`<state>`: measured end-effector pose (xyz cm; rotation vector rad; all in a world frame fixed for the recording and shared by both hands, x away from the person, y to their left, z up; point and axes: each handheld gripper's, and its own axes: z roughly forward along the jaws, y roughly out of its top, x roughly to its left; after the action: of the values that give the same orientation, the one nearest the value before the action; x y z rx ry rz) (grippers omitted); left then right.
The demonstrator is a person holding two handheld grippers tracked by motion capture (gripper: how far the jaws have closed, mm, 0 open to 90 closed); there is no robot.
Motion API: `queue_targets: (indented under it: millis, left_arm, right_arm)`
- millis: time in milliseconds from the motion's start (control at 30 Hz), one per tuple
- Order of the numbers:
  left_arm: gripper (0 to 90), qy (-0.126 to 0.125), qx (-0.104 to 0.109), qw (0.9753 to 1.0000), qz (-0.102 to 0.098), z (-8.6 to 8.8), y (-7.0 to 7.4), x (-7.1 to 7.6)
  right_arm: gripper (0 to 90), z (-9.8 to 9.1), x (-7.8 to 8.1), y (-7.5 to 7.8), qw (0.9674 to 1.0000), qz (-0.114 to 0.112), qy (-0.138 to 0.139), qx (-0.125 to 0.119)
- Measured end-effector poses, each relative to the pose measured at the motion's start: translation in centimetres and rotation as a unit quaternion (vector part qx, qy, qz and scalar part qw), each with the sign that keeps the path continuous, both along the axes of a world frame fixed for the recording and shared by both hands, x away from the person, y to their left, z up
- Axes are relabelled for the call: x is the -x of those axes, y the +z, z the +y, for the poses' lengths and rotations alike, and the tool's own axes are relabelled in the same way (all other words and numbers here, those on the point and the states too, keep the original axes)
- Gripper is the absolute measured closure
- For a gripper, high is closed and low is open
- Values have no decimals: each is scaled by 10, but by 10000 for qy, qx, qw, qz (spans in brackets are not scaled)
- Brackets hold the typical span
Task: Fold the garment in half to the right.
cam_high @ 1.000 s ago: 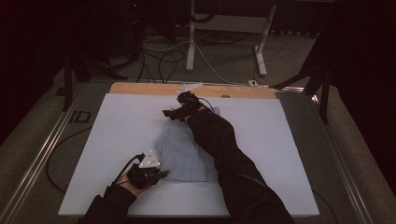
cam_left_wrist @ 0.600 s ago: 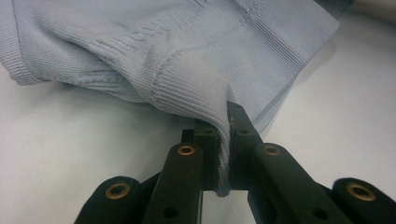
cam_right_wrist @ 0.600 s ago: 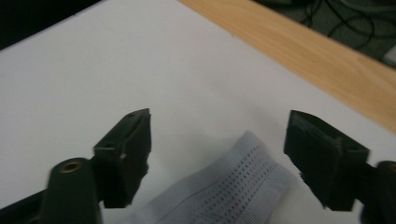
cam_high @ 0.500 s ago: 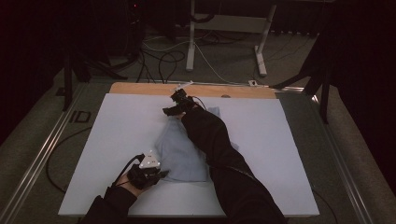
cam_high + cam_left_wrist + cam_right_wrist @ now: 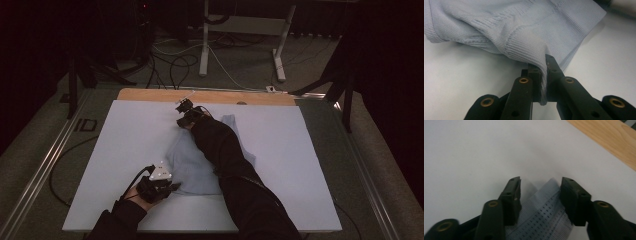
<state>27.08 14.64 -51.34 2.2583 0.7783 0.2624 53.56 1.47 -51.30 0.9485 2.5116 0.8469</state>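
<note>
- Pale blue knit garment (image 5: 200,162) spread on the white table top (image 5: 125,145), lying roughly in the middle, long axis running from the near edge toward the far wooden strip (image 5: 150,95).
- Left gripper (image 5: 167,187) at the garment's near left corner, low on the table, held in the person's left hand (image 5: 140,192); grey 3-cornered plate on top, cable trailing to the left.
- In the left gripper view, 2 black jaws pressed together on a ribbed hem (image 5: 534,58) of the garment (image 5: 524,25), cloth pinched between the pads and drawn up into a ridge.
- Rest of the cloth there slack, draped over the white surface (image 5: 461,82) behind the jaws.
- Right gripper (image 5: 184,114) at the garment's far end, near the wooden strip, dark sleeve (image 5: 225,155) stretched across the cloth.
- In the right gripper view, right gripper (image 5: 540,185) with jaws partly spread, just been closing, garment's perforated ribbed edge (image 5: 544,210) lying between them.
- Pads on either side of that edge, gaps visible on both sides, no squeeze on the cloth.
- Tips pointing down at the white surface (image 5: 474,152), wooden strip (image 5: 609,140) in the upper right corner of that view.
</note>
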Motion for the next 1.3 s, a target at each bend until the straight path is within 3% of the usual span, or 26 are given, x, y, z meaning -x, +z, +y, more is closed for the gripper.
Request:
queue_targets:
  millis: [233, 533, 700, 1033, 1300]
  left_arm:
    - [872, 20, -1, 10000, 23, -1, -1, 0]
    - [872, 67, -11, 10000, 25, -1, -2, 0]
    - [872, 82, 17, 10000, 52, 0, -1, 0]
    - [872, 135, 80, 9999, -4, -4, 6, 4]
    - [872, 85, 40, 9999, -63, -9, 15, 6]
  right_arm:
    - [635, 4, 0, -5, 9992, -107, 80, 377]
    - [862, 7, 3, -4, 9968, -294, 241, 705]
    - [872, 3, 3, 5, 9983, -248, 257, 460]
    - [874, -10, 5, 31, 9989, -395, 224, 116]
    - [875, -19, 8, 50, 9984, -535, 191, 20]
